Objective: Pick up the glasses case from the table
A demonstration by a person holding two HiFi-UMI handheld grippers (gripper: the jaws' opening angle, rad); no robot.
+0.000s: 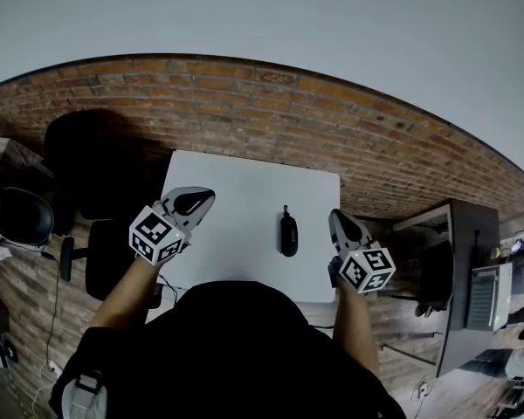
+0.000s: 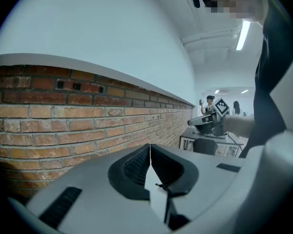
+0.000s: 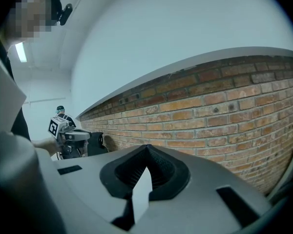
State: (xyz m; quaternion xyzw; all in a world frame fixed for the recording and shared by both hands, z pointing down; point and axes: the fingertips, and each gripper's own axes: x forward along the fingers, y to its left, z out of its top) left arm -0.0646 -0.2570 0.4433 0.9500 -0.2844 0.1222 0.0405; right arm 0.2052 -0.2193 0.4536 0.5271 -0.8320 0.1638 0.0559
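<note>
Only the head view shows the glasses case, lying on the white table between the left gripper and right gripper, touching neither. Each gripper view shows its fingers pressed together, empty, before a brick wall.

A black glasses case lies on the white table.

A black glasses case lies on the white table between the left gripper and right gripper.
</note>
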